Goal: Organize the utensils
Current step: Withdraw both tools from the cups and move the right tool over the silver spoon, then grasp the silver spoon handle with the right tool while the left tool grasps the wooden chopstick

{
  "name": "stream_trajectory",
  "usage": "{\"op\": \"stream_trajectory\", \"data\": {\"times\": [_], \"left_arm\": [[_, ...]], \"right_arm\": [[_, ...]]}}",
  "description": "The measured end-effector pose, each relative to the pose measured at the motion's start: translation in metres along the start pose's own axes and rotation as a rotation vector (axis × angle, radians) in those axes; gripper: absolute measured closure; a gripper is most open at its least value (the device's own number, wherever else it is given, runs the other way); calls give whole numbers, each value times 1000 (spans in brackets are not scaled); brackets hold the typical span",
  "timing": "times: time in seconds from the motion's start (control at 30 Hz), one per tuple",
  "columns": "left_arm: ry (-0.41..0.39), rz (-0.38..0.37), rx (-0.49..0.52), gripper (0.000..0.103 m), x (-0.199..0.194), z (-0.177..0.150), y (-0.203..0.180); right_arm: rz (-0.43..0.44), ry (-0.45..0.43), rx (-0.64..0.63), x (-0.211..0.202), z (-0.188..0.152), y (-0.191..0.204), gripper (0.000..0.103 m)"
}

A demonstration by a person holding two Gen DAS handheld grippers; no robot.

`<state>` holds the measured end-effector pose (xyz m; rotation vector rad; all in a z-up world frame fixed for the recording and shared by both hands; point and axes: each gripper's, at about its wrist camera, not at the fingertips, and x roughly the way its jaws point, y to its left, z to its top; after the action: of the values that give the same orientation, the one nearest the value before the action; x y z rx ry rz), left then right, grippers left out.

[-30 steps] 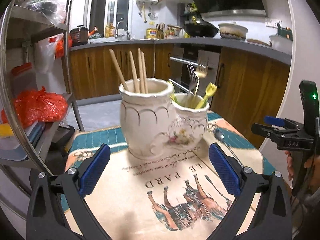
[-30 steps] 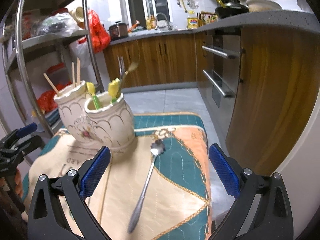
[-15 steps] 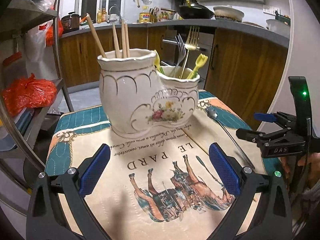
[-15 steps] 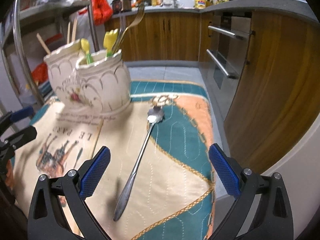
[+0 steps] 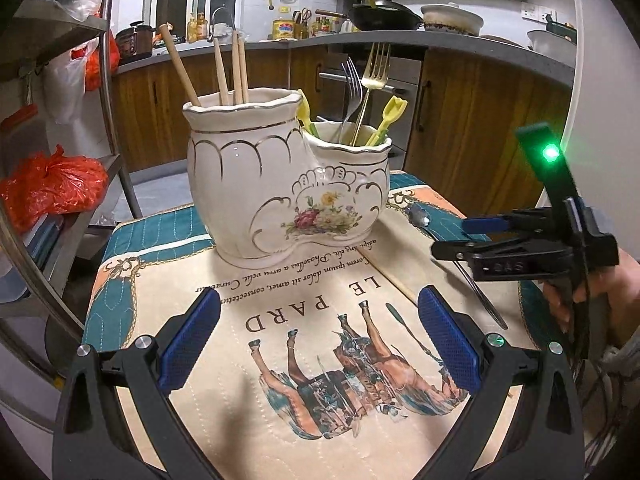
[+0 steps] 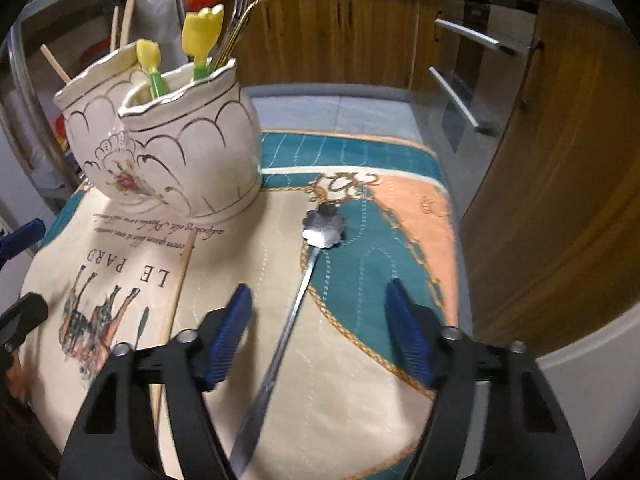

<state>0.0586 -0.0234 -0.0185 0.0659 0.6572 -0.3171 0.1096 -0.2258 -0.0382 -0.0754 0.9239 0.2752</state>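
Observation:
A cream double-pot ceramic holder [image 5: 280, 192] stands on the printed mat [image 5: 280, 320]. Its taller pot holds wooden chopsticks [image 5: 228, 68]. Its lower pot holds forks [image 5: 368, 80] and yellow plastic utensils [image 5: 390, 114]. A metal spoon [image 6: 296, 304] with a flower-shaped bowl lies on the mat to the right of the holder [image 6: 188, 148]. My right gripper [image 6: 318, 332] hangs over the spoon's handle. Its jaws are closing, the handle lies between them, and the pads do not touch it. My left gripper [image 5: 320, 340] is open and empty in front of the holder. The right gripper [image 5: 450, 236] shows at the right of the left wrist view.
A single wooden chopstick [image 6: 176, 300] lies on the mat left of the spoon. The mat's right edge [image 6: 452, 240] drops off toward wooden cabinets [image 6: 560, 160]. A metal rack [image 5: 108, 80] with red bags stands to the left. A hand [image 5: 608, 292] holds the right gripper.
My right gripper came down over the spoon's handle and its jaws narrowed. My left gripper dipped slightly toward the mat and stayed open.

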Motion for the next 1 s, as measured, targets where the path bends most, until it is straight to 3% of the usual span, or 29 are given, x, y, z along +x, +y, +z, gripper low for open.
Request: {"op": "stream_trajectory", "data": {"times": [0.13, 0.2, 0.33, 0.47, 0.7, 0.9, 0.97, 1.0], "left_arm": [[11, -5, 5, 6, 2, 0, -3], [17, -5, 12, 6, 3, 0, -5], [33, -17, 23, 6, 7, 2, -14], [68, -32, 40, 6, 15, 2, -29], [154, -82, 63, 7, 32, -1, -60], [222, -116, 103, 44, 42, -6, -80], [249, -112, 114, 64, 46, -8, -82], [249, -101, 120, 67, 46, -9, -82]], "right_arm": [[-15, 5, -8, 5, 5, 1, 62], [3, 6, -7, 5, 6, 0, 79], [28, 7, -24, 4, 6, 1, 94], [58, 5, -48, 1, 2, 3, 99], [86, -41, -37, -22, -12, -3, 99], [100, -66, -3, -36, -20, -12, 99], [105, -70, -2, -38, -21, -12, 99], [107, -72, -5, -40, -22, -11, 99]]}}
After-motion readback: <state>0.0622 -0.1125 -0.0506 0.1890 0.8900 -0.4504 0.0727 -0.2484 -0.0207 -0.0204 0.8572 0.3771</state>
